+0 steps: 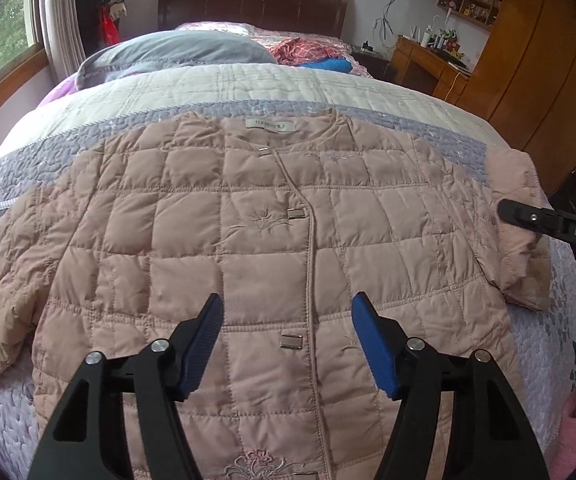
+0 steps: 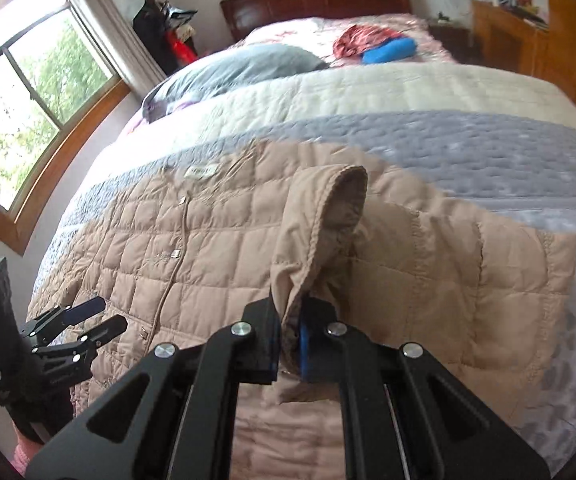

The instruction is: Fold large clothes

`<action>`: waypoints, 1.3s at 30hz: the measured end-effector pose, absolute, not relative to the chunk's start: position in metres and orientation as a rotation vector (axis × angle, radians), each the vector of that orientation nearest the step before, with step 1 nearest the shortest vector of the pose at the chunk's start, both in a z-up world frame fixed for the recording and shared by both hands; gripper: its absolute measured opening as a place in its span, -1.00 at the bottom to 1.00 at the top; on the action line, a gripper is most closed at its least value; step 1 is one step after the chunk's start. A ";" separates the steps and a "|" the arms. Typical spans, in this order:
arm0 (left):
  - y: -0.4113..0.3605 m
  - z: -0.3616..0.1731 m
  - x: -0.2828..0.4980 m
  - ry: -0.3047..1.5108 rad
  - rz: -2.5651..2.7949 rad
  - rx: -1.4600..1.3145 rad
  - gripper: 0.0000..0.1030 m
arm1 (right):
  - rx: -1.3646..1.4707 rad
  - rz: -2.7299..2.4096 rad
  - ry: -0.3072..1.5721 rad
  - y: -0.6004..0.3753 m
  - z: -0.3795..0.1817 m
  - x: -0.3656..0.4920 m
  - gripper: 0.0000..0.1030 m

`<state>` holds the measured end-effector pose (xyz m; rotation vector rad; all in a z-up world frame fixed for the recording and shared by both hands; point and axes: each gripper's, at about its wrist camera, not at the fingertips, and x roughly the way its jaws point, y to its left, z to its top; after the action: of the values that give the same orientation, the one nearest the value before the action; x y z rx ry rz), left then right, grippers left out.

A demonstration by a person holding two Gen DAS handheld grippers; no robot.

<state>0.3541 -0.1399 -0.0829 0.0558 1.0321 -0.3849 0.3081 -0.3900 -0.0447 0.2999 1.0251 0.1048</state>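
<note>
Quilted pink jacket [image 1: 248,240] lies front-up and flat on the bed quilt [image 1: 327,92], collar away from you, hem toward you, snap placket running straight out from between your left jaws. That flat, buttoned lay is what gives you clean fold lines, so it looks deliberate. Your right gripper [image 2: 288,344] has its jaws pressed together on the cuff [image 2: 319,232] of the right sleeve; the fabric stands up out of the pinch, and the cuff opening gapes just beyond the fingertips. The sleeve is lifted and doubled back over itself, its outer part [image 2: 507,300] resting on the quilt to the right of the jaws. Judging by that, you are carrying the sleeve inward across the chest for the first fold. A grip at the cuff makes sense: it lets the whole sleeve trail after one point. Your left gripper [image 1: 288,340] hangs above the lower front panels with its jaws spread and nothing between them, the placket directly ahead of the gap. It seems parked there to pin the body if the padding slides. The other sleeve [image 1: 4,280] lies spread out to the left of those jaws, untouched. Beyond the collar sit a grey pillow [image 1: 176,50] and bundled clothes [image 1: 315,54], well apart from the work.
</note>
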 end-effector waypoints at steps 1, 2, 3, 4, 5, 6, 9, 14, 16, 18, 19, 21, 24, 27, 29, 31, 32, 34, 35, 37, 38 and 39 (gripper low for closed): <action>-0.139 -0.084 0.355 1.035 -0.387 0.050 0.30 | 0.299 0.109 1.037 -0.388 -0.047 0.313 -0.77; -0.136 -0.084 0.355 1.038 -0.391 0.044 0.31 | 0.309 0.128 1.060 -0.383 -0.054 0.319 -0.72; -0.136 -0.085 0.356 1.044 -0.401 0.034 0.31 | 0.334 0.156 1.076 -0.380 -0.059 0.322 -0.63; -0.136 -0.086 0.357 1.053 -0.417 0.020 0.31 | 0.361 0.189 1.080 -0.379 -0.061 0.320 -0.44; -0.138 -0.088 0.357 1.061 -0.433 0.008 0.32 | 0.383 0.226 1.076 -0.377 -0.061 0.316 -0.31; -0.139 -0.088 0.357 1.070 -0.456 -0.009 0.33 | 0.406 0.264 1.060 -0.379 -0.059 0.311 -0.13; -0.150 -0.090 0.359 1.086 -0.518 -0.047 0.44 | 0.415 0.281 1.003 -0.391 -0.043 0.288 -0.08; -0.186 -0.099 0.368 1.151 -0.625 -0.110 0.49 | 0.367 0.107 0.928 -0.440 -0.013 0.234 -0.08; -0.207 -0.103 0.371 1.180 -0.671 -0.131 0.49 | 0.378 0.039 0.908 -0.463 -0.010 0.217 -0.08; -0.231 -0.108 0.375 1.212 -0.705 -0.121 0.49 | 0.394 -0.033 0.886 -0.488 -0.005 0.198 -0.08; -0.242 -0.113 0.377 1.229 -0.704 -0.117 0.45 | 0.403 -0.052 0.884 -0.496 -0.008 0.196 -0.08; -0.259 -0.121 0.379 1.250 -0.704 -0.109 0.06 | 0.432 -0.093 0.889 -0.514 -0.014 0.188 -0.09; -0.267 -0.127 0.383 1.261 -0.695 -0.120 -0.65 | 0.433 -0.149 0.908 -0.525 -0.029 0.183 -0.11; -0.253 -0.112 0.376 1.182 -0.705 -0.149 -0.72 | 0.450 -0.162 0.917 -0.525 -0.047 0.185 -0.12; -0.233 -0.094 0.367 1.098 -0.696 -0.146 -0.73 | 0.477 -0.147 0.922 -0.527 -0.055 0.185 -0.12; -0.210 -0.076 0.362 1.037 -0.683 -0.153 -0.73 | 0.496 -0.123 0.931 -0.526 -0.059 0.191 -0.14; -0.196 -0.067 0.360 1.013 -0.668 -0.160 -0.73 | 0.502 -0.107 0.937 -0.523 -0.061 0.195 -0.15; -0.172 -0.056 0.360 0.980 -0.633 -0.171 -0.73 | 0.511 -0.055 0.949 -0.515 -0.063 0.200 -0.16; -0.160 -0.051 0.358 0.954 -0.608 -0.163 -0.73 | 0.514 -0.023 0.957 -0.509 -0.065 0.205 -0.16; -0.138 -0.044 0.356 0.914 -0.559 -0.140 -0.73 | 0.517 0.026 0.978 -0.496 -0.068 0.215 -0.19; -0.127 -0.043 0.358 0.906 -0.539 -0.142 -0.73 | 0.513 0.038 0.986 -0.492 -0.069 0.218 -0.21; -0.120 -0.042 0.360 0.904 -0.525 -0.147 -0.73 | 0.503 0.049 0.994 -0.486 -0.069 0.223 -0.21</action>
<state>0.3602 -0.1197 -0.0415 -0.1475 0.9039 -0.5246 0.2225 -0.4863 -0.0693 0.5033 0.9944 0.0494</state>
